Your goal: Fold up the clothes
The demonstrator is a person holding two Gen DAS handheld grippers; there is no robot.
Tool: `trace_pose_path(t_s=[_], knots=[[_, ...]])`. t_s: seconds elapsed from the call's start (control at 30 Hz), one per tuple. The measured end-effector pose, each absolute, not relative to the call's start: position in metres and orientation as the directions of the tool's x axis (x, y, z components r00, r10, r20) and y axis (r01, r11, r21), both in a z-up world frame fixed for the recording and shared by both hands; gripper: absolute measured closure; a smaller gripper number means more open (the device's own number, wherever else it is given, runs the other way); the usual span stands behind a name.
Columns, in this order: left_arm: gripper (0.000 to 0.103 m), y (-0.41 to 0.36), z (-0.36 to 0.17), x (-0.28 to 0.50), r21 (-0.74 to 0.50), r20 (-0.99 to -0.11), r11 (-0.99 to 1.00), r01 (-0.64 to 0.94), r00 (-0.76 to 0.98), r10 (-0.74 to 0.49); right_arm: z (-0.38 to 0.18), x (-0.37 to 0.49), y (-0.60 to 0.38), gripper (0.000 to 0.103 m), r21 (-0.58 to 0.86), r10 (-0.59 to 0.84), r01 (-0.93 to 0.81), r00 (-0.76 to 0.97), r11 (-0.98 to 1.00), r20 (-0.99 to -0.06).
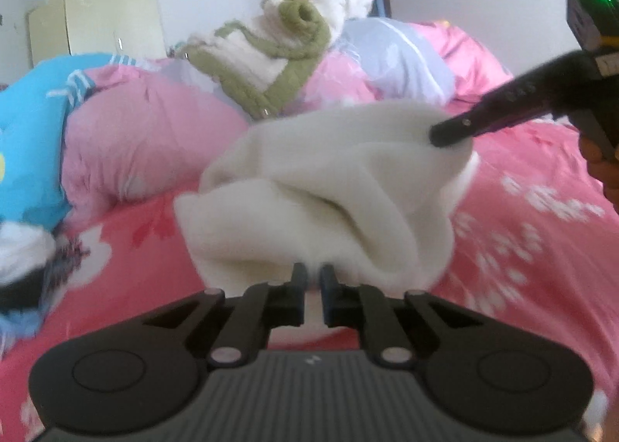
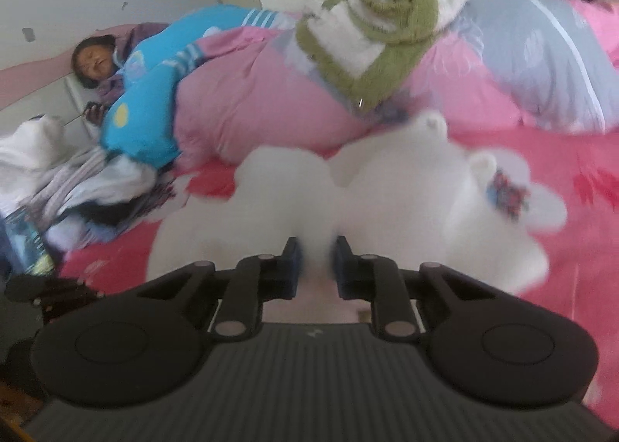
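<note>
A cream fleece garment [image 1: 329, 190] is bunched up above the pink floral bedsheet [image 1: 534, 248]. My left gripper [image 1: 312, 272] is shut on its near edge. My right gripper [image 1: 445, 134] shows from the side in the left wrist view, shut on the garment's far upper edge. In the right wrist view the same white garment [image 2: 406, 190] hangs blurred from my right gripper [image 2: 316, 248], whose fingers pinch a fold of it. A small coloured print [image 2: 506, 194] shows on the garment.
A green-and-white fleece garment [image 1: 278, 51] lies on a pink and grey quilt [image 1: 154, 132] behind. A person [image 2: 96, 59] lies under a blue cover [image 2: 147, 109] at the left. A pile of clothes [image 2: 65, 179] sits at the left bed edge.
</note>
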State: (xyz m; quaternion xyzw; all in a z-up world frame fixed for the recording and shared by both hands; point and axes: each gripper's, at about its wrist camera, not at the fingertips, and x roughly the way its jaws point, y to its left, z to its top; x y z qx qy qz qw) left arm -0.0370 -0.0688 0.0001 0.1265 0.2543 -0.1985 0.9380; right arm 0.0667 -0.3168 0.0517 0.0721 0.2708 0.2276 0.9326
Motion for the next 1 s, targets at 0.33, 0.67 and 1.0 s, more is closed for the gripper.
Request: trace_pose_path(t_s=[0.33,0.67,1.0], knots=[[0.043,-0.016,-0.003,-0.077,0.006,-0.529,0.907,0.420,0.771,-0.354,0.012,0.003,-0.337,0.091,0.291,0.429,-0.316,0.698,0.903,-0.574],[0.004,0.002,0.041,0.017,-0.100,-0.482,0.959,0.267,0.830,-0.281,0.095,0.037,-0.303,0.022,0.096,0.367,-0.362,0.830,0.927,-0.419],[0.028,0.009,-0.023,0.091,-0.165,-0.648,0.927,0.336,0.671,-0.359,0.071,0.176,-0.208,0.001,-0.038,0.216,-0.314,0.730,0.948,-0.649]])
